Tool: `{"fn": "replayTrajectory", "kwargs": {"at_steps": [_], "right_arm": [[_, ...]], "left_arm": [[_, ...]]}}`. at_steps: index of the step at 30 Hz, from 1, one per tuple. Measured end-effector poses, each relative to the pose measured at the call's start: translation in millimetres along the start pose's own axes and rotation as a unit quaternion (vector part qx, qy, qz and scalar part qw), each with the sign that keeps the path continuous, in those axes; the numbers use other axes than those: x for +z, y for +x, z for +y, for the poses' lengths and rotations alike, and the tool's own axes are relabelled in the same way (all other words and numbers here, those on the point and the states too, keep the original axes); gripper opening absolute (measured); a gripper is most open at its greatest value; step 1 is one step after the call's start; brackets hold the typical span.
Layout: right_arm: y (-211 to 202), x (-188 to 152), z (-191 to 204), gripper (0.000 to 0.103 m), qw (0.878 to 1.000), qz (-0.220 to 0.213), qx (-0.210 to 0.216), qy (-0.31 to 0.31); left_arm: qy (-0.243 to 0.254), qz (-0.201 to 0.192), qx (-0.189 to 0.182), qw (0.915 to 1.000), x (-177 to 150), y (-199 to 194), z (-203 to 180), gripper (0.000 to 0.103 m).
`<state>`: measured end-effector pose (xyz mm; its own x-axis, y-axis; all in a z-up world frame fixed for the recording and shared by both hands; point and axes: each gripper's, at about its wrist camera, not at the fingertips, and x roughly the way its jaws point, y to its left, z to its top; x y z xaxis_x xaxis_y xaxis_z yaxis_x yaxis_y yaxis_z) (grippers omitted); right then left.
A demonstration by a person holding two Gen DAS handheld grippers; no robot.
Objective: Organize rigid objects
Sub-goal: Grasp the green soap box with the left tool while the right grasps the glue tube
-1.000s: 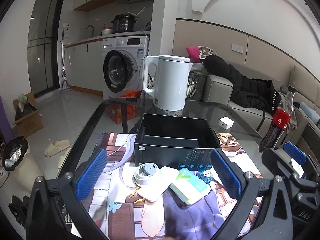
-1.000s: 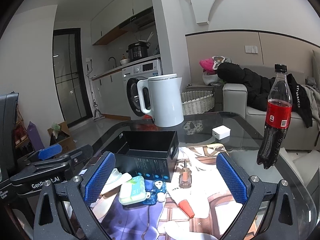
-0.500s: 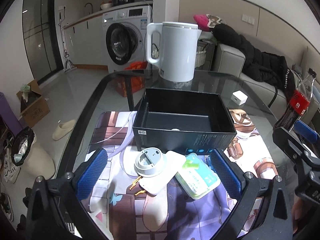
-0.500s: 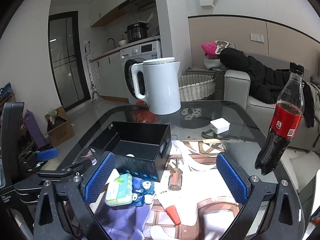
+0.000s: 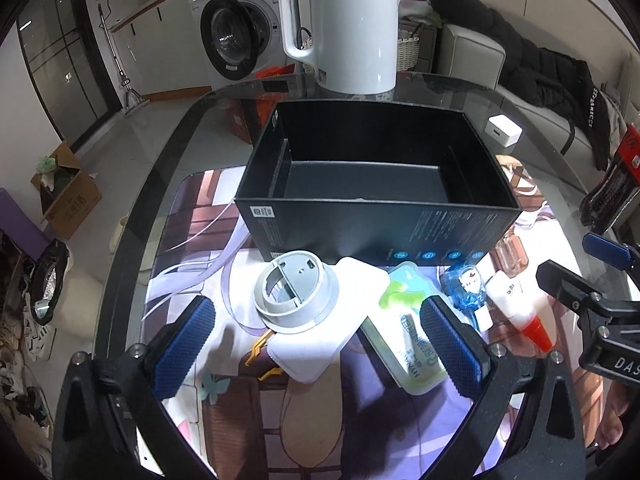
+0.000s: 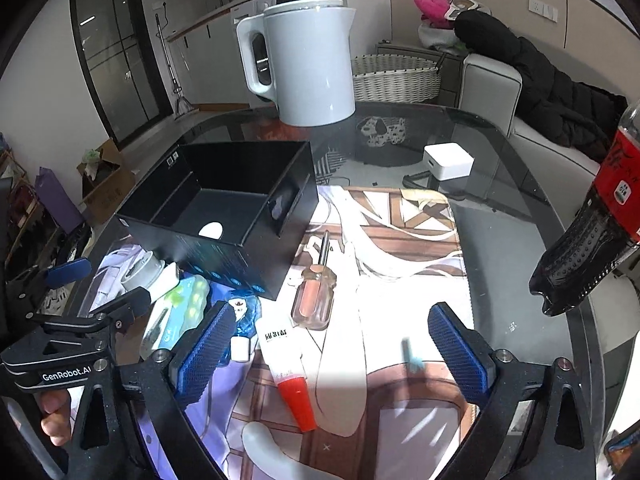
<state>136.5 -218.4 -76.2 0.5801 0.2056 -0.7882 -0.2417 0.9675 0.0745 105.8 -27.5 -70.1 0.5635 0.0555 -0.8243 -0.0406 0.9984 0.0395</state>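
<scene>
Change: both grippers are lower and nearer the mat than a second ago; the views tilt down from the room onto the clutter.
Left gripper (image 5: 318,334): jaws spread wide, empty, straddling the grey ring (image 5: 295,298) and the white case (image 5: 332,320) under it.
Right gripper (image 6: 332,350): jaws spread wide, empty, above the tube (image 6: 286,364) with the red cap; the screwdriver (image 6: 314,292) lies just beyond.
Box (image 5: 376,184): black, open, upright on the mat, nearly empty; one small white thing (image 6: 211,231) shows on its floor in the right view.
Loose items: ring, case, green pack (image 5: 408,332), blue pouch (image 5: 466,286), tube and screwdriver all lie on the mat (image 6: 404,248) in front of or beside the box, none gripped.
Meaning: sorting seems barely begun; the descent reads as an approach to a first pick, likely ring or case on the left, tube on the right.
Risk: the ring rests on the case, so closing on one may drag the other.
</scene>
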Motion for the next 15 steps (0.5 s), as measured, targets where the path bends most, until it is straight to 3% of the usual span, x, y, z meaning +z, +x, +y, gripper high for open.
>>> {"fn": "replayTrajectory", "kwargs": {"at_steps": [3,7,11,14,15], "right_arm": [[12.1,-4.8,-0.4,0.089,1.0,0.021,0.002,-0.001],[23.2,-11.1,1.1,0.073,0.999,0.045,0.014,-0.014],[29.3,-15.6,12.5,0.066,0.997,0.059,0.023,-0.04],[33.3,-19.0,23.5,0.052,0.995,0.072,0.029,-0.06],[34.8,-21.0,26.5,0.043,0.994,0.077,0.029,-0.066]], "left_arm": [[0.003,0.008,-0.006,0.9999,-0.5,5.3,-1.1,0.102],[0.006,0.002,-0.022,0.9997,-1.0,-1.6,-5.2,0.102],[0.024,0.003,-0.048,0.9985,-2.6,-8.7,-17.7,0.102],[0.036,0.018,-0.05,0.9979,-3.8,-2.0,-27.3,0.101],[0.034,0.023,-0.053,0.9977,-3.8,0.9,-28.3,0.101]]}}
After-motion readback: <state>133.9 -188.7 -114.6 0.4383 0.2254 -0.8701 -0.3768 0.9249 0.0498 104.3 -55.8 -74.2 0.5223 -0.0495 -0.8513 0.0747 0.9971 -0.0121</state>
